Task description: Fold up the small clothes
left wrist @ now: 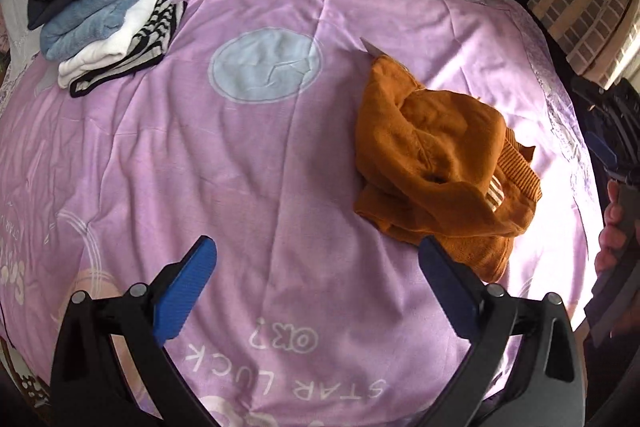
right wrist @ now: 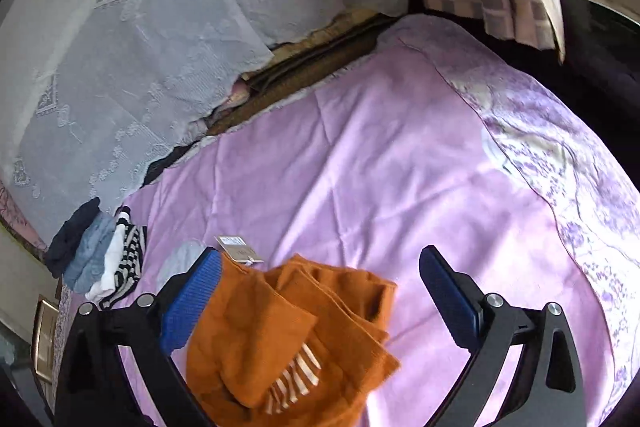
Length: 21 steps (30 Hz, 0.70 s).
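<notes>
Crumpled on the pink bedspread [left wrist: 260,167] lies an orange garment [left wrist: 436,163], bunched rather than spread flat. In the left wrist view its long axis runs from the near edge of the bed toward the far side, with one narrow end reaching toward the pale blue circle [left wrist: 266,65] printed on the bedspread; a paper tag [left wrist: 372,47] sticks out at that far end. A striped lining [left wrist: 495,195] shows at a ribbed opening on the side of the garment away from the circle.

The left hand-held gripper [left wrist: 316,275] is wide open and holds nothing; the garment lies just ahead of its right finger, off to that side, and whether the two touch cannot be told. The right hand-held gripper [right wrist: 320,283] is also wide open and empty, and the garment [right wrist: 296,331] sits between its fingers, nearer the left finger [right wrist: 192,301], which overlaps the cloth edge beside the tag [right wrist: 239,249].

A stack of folded clothes [left wrist: 108,23] — dark, blue, white and striped pieces — rests beyond the circle, on the side away from the garment. Fingers of a hand [left wrist: 610,231] show beyond the garment at the bed's edge.
</notes>
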{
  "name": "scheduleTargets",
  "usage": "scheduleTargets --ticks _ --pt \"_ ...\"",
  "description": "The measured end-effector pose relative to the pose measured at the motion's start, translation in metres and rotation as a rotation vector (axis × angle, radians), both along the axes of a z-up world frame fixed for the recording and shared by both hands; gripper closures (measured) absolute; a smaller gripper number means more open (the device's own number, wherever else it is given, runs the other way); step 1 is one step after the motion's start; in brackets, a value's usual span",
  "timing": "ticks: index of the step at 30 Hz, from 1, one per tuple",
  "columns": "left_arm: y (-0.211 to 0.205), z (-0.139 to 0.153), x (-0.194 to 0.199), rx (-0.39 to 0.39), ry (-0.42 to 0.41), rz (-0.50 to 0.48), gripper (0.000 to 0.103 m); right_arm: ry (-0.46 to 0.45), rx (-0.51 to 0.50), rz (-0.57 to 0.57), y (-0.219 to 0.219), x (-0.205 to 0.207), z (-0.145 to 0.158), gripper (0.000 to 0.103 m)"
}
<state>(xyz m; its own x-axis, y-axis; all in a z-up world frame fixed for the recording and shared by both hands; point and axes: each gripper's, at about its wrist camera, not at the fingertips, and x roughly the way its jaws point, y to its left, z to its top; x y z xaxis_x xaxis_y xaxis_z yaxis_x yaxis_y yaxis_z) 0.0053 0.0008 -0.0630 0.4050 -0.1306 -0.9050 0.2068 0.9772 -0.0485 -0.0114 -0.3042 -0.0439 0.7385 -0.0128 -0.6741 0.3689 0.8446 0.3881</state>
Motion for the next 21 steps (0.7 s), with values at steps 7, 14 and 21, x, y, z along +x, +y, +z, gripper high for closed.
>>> scheduleTargets --ticks 7,14,21 --pt "-0.100 -0.001 0.015 0.098 -0.170 -0.279 0.005 0.118 0.030 -0.089 -0.025 -0.031 -0.050 0.004" --pt "-0.182 -0.033 0.040 0.035 -0.207 -0.478 0.005 0.169 -0.102 -0.281 -0.036 -0.002 -0.072 0.004" --pt "-0.155 -0.032 0.078 -0.054 -0.206 -0.321 0.005 0.279 -0.295 -0.377 -0.052 0.058 -0.090 0.004"
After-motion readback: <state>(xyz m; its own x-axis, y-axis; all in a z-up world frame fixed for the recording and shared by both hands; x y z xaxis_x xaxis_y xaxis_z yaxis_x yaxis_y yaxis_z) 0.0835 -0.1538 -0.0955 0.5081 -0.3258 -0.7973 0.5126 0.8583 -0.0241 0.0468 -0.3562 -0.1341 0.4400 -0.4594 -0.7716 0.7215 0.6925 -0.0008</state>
